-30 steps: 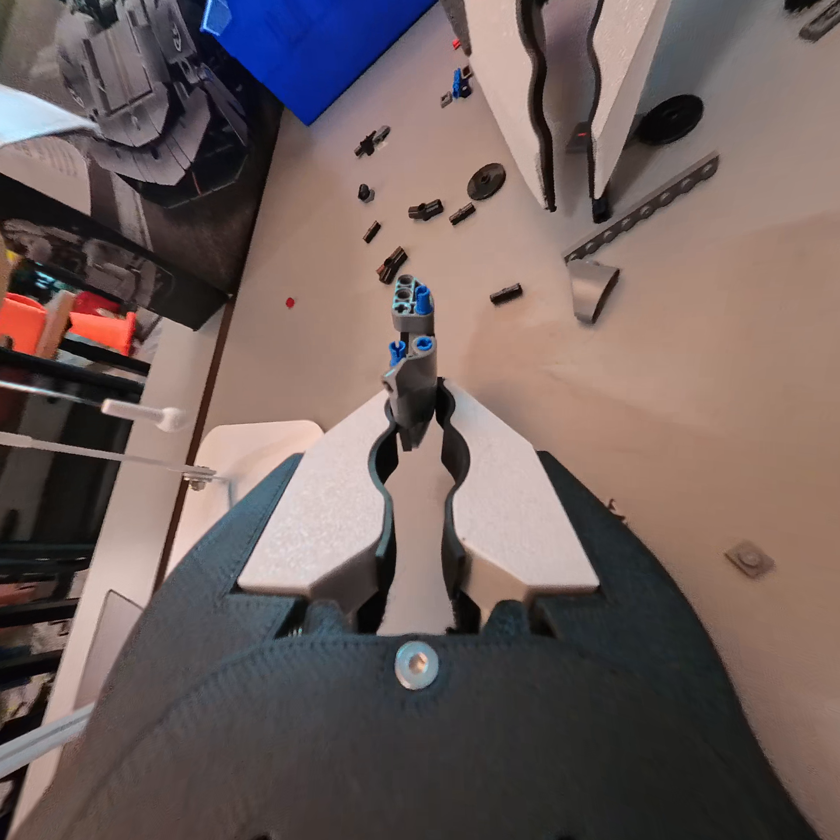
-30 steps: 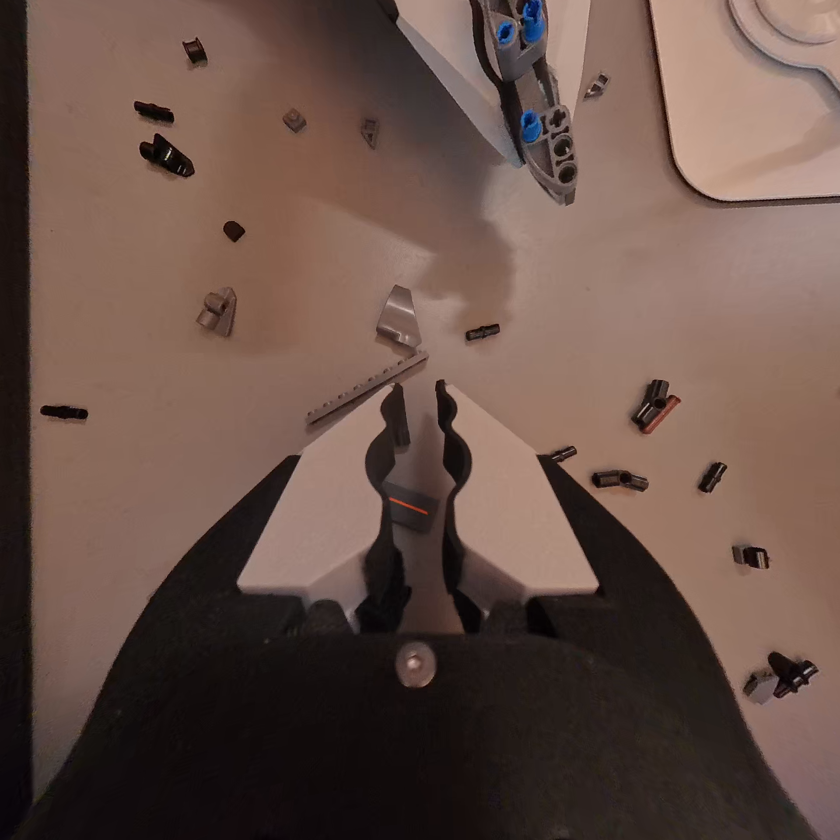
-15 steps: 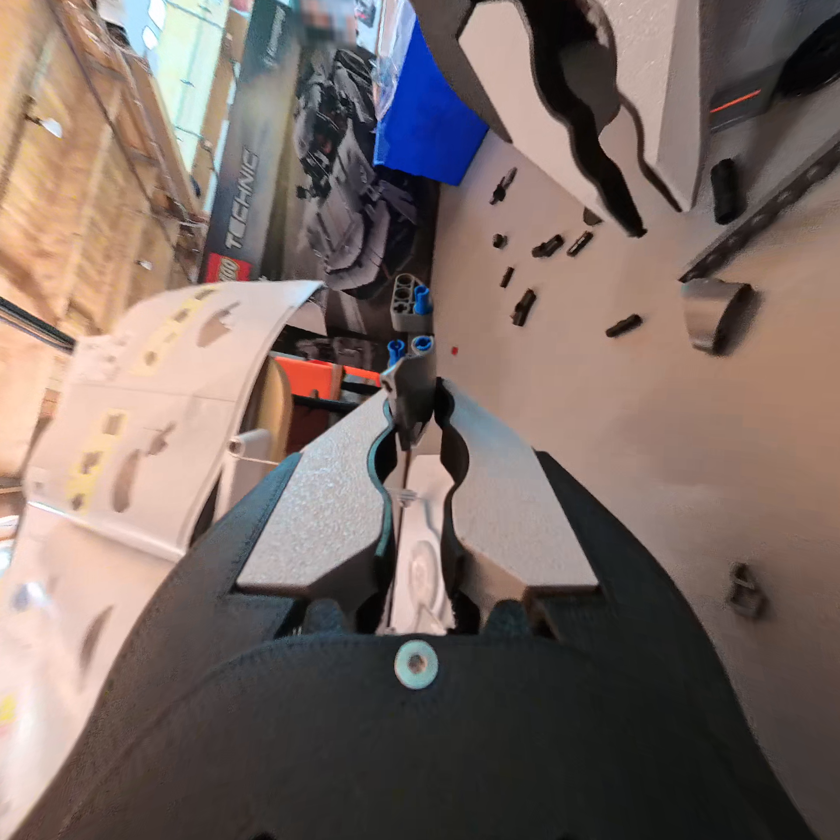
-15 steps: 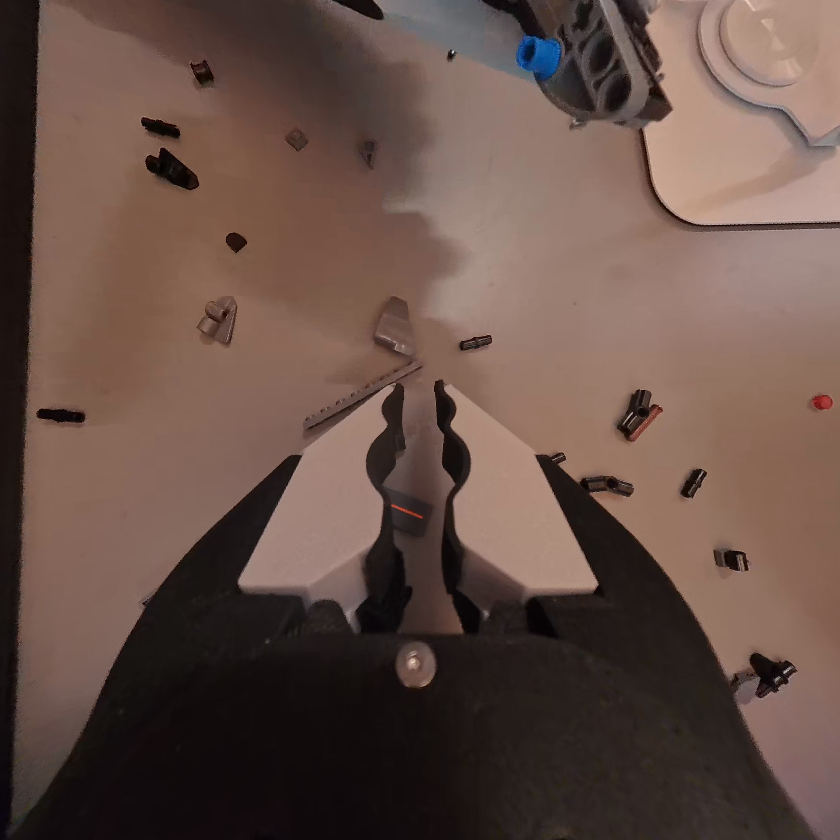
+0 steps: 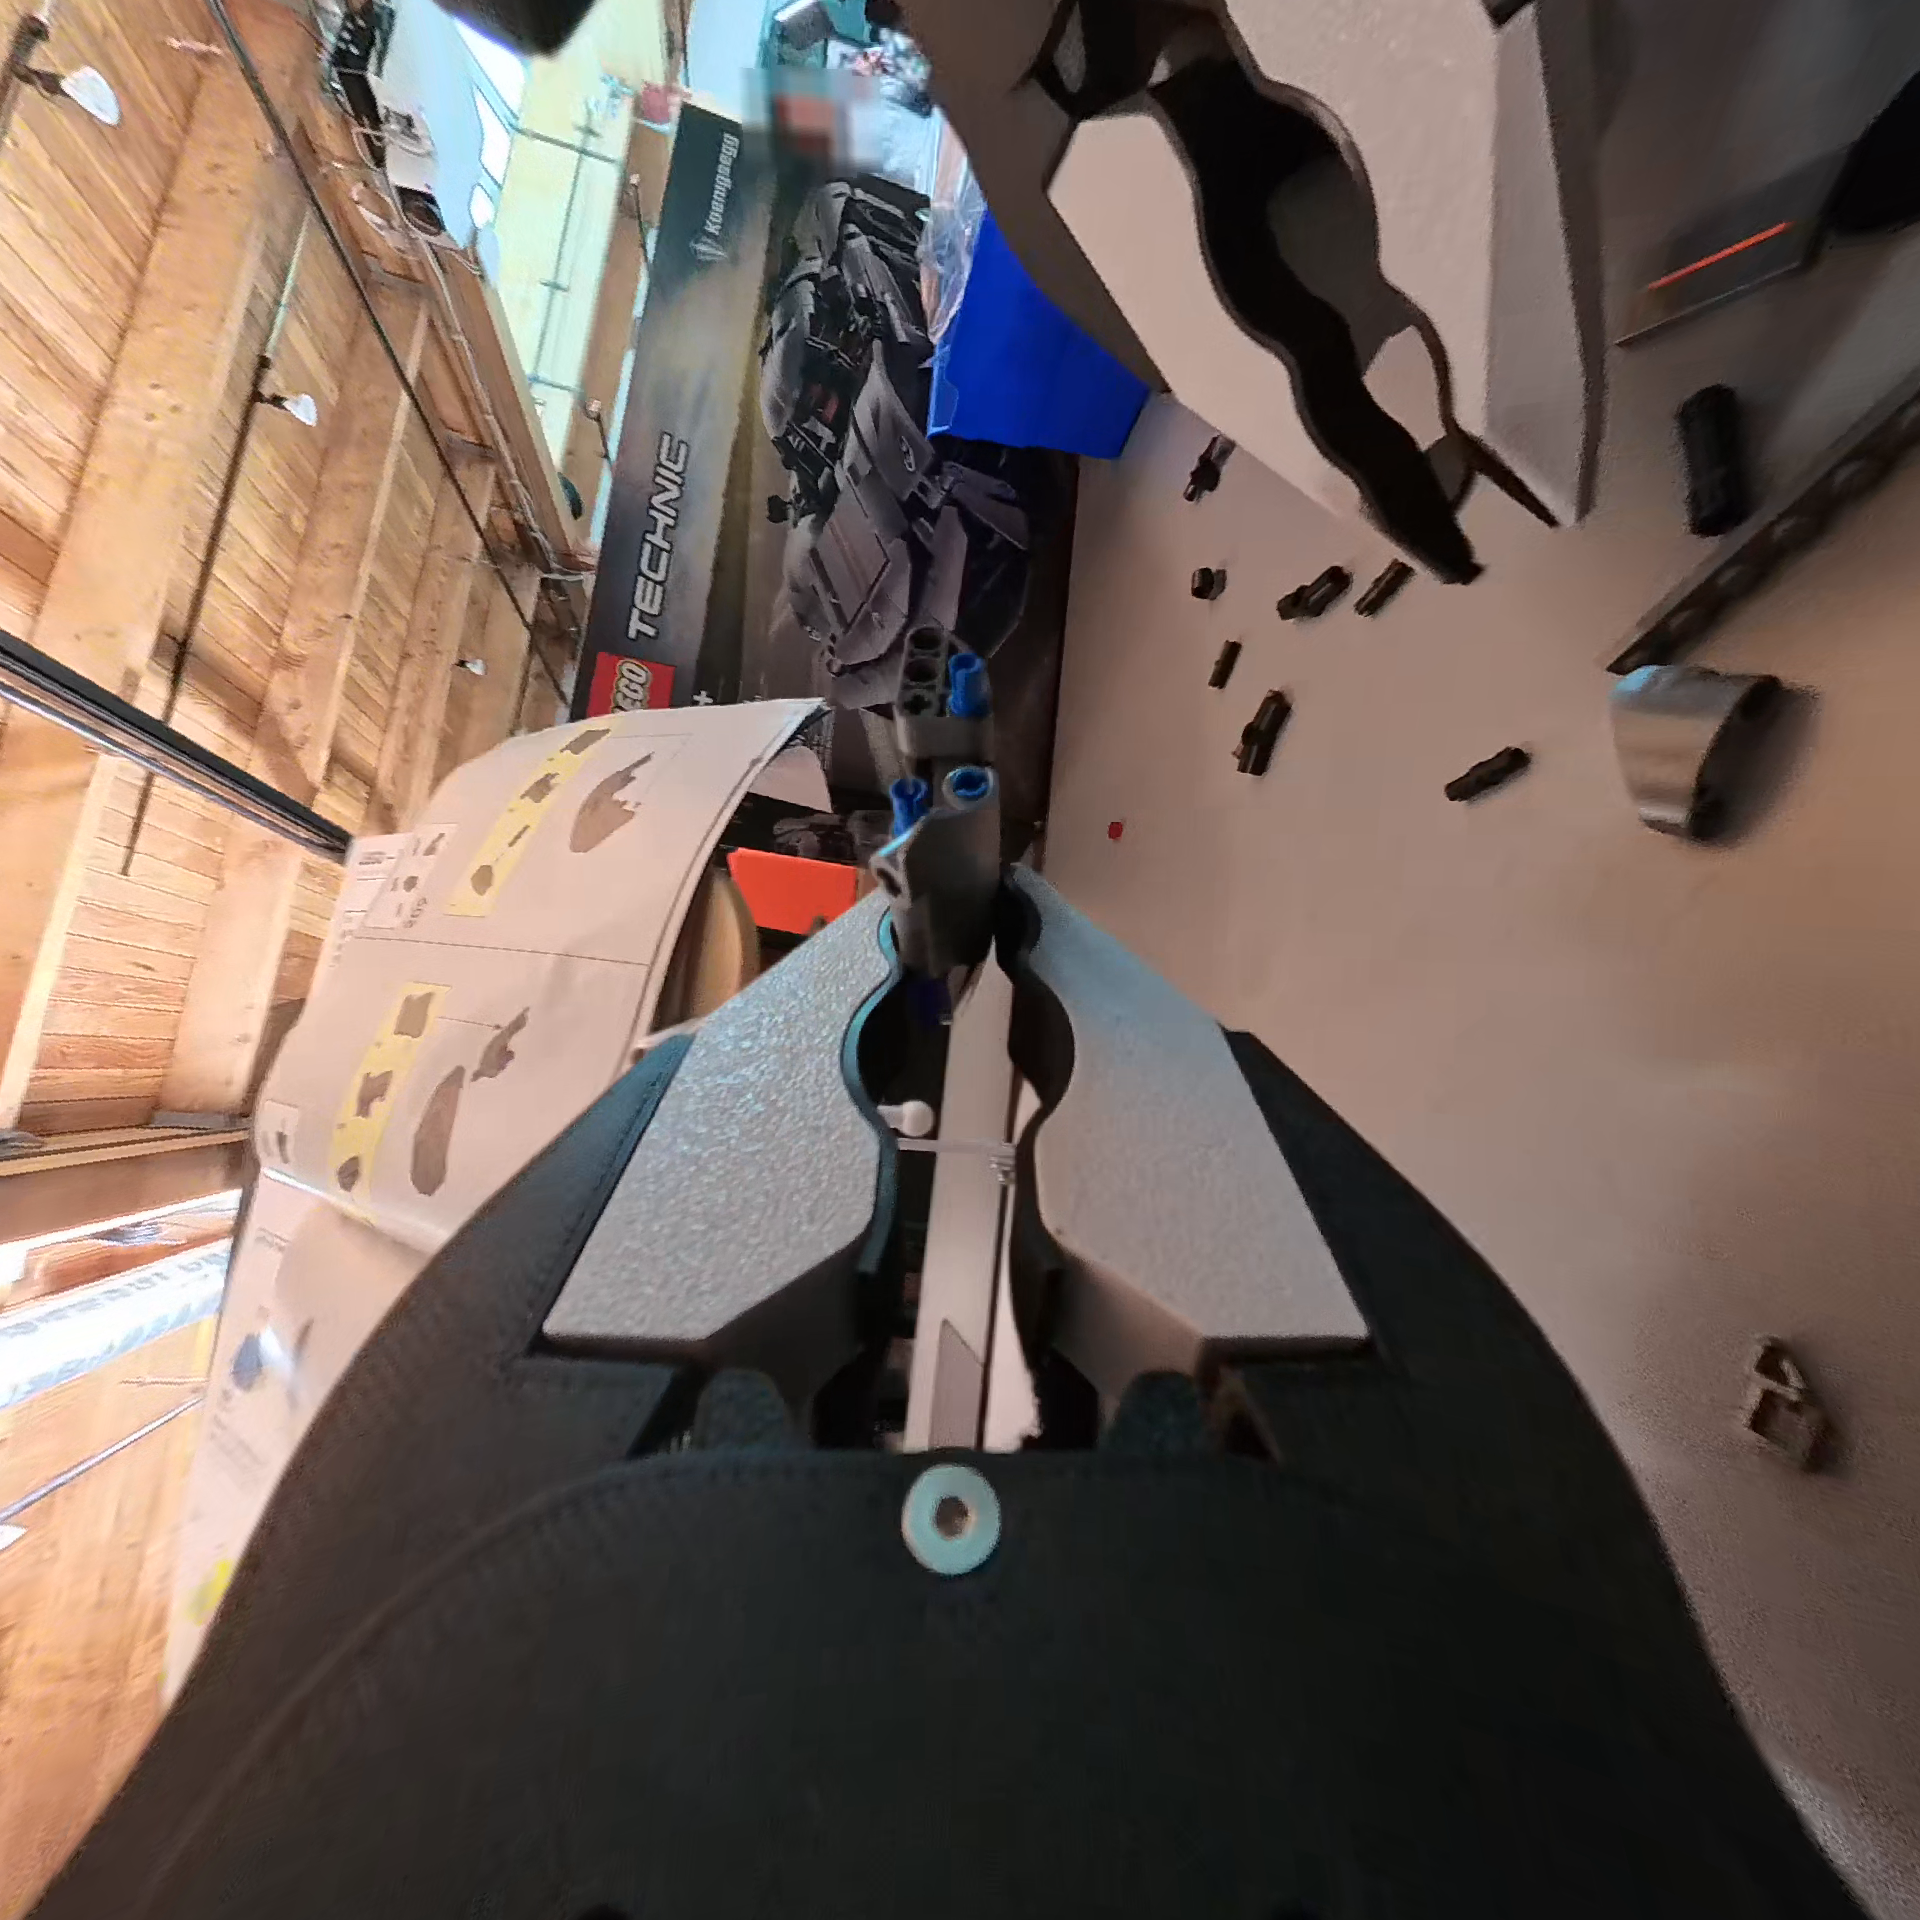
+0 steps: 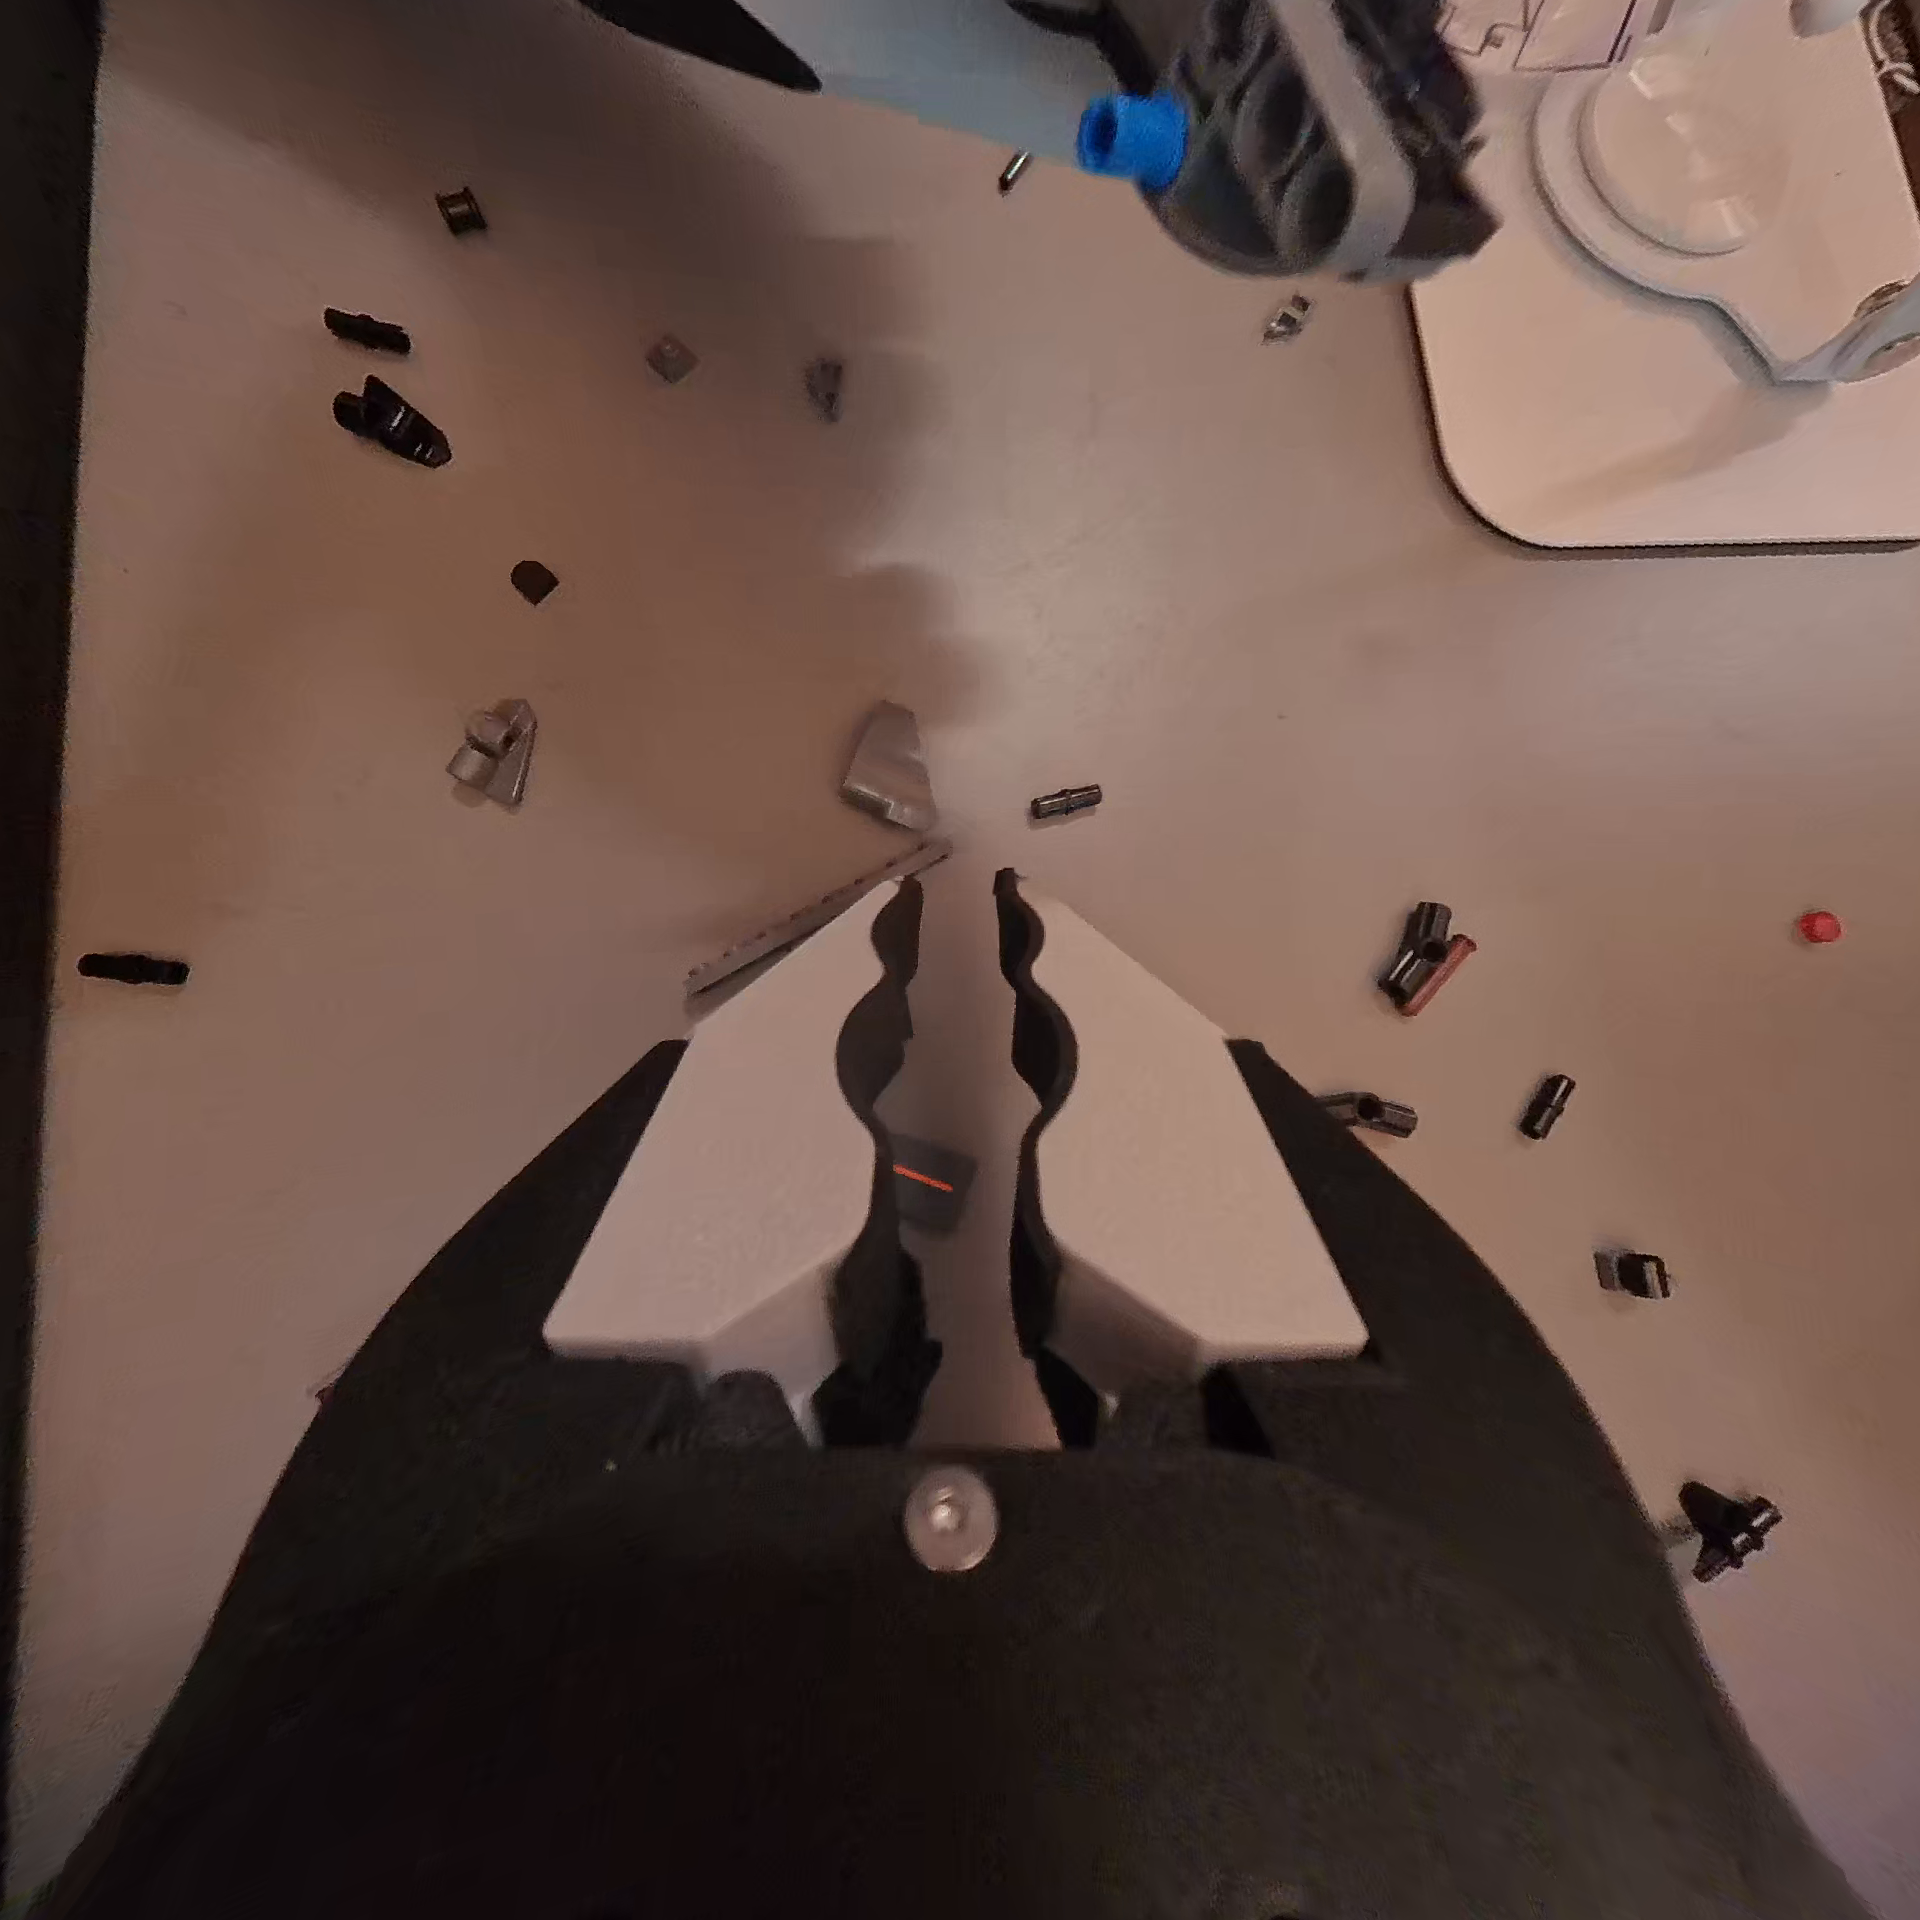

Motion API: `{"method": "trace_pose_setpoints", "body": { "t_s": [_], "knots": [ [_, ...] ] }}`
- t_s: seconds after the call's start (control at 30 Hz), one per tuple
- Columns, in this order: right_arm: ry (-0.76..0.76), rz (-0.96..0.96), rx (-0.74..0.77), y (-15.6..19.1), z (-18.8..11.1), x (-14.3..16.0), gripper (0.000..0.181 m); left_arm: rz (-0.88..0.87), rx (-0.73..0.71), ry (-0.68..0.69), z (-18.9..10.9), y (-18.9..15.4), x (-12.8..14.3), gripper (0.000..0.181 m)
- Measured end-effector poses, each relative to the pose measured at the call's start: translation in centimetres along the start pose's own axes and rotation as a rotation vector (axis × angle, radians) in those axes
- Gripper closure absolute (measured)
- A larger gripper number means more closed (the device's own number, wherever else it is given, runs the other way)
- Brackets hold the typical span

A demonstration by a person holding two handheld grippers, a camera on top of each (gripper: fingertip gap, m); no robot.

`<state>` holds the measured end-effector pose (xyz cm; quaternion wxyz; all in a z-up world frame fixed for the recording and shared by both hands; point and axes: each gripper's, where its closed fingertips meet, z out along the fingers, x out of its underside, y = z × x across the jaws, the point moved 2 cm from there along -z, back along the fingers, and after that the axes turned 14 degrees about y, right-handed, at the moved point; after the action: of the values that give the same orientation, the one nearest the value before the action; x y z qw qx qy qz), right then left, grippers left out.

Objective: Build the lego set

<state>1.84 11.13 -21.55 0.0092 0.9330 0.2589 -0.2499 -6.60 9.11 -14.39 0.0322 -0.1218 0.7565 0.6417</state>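
Observation:
My left gripper point(image 5: 951, 914) is shut on a grey lego assembly with blue pins point(image 5: 940, 821) and holds it up off the table, pointing towards the instruction booklet point(image 5: 499, 935). The assembly also shows at the top of the right wrist view point(image 6: 1299, 156). My right gripper point(image 6: 956, 883) hovers low over the table with a narrow gap between its jaws and nothing in them. A dark tile with an orange line point(image 6: 930, 1184) lies on the table beneath its fingers. A grey curved panel point(image 6: 888, 769), a long grey beam point(image 6: 810, 925) and a black pin point(image 6: 1065, 803) lie just past its tips.
Several small black and grey pieces are scattered over the tabletop point(image 6: 1247, 644), with a red stud point(image 6: 1818, 927) at the right. A white stand base point(image 6: 1662, 468) sits at the far right. The set box point(image 5: 831, 416) and a blue bin point(image 5: 1029, 384) stand at the table's far edge. Left tips to right tips: about 11 cm.
My left gripper has lifted and tilted with the assembly, so its view swung from the table to the booklet and box. The right gripper has barely moved.

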Motion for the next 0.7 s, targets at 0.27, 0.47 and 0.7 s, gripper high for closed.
{"method": "trace_pose_setpoints", "body": {
  "t_s": [0.27,0.47,0.7],
  "knots": [
    [0.024,0.001,-0.013,0.3,0.0,0.3,0.165,-0.108,0.141,0.027,1.5,-1.7,2.1,0.171],
    [0.043,0.002,-0.019,0.4,0.2,0.6,0.164,-0.131,0.194,0.028,1.8,-2.6,2.3,0.171],
    [0.017,-0.027,0.001,0.8,1.2,-1.3,0.158,-0.173,0.264,0.015,2.0,-3.4,2.3,0.171]
  ]
}}
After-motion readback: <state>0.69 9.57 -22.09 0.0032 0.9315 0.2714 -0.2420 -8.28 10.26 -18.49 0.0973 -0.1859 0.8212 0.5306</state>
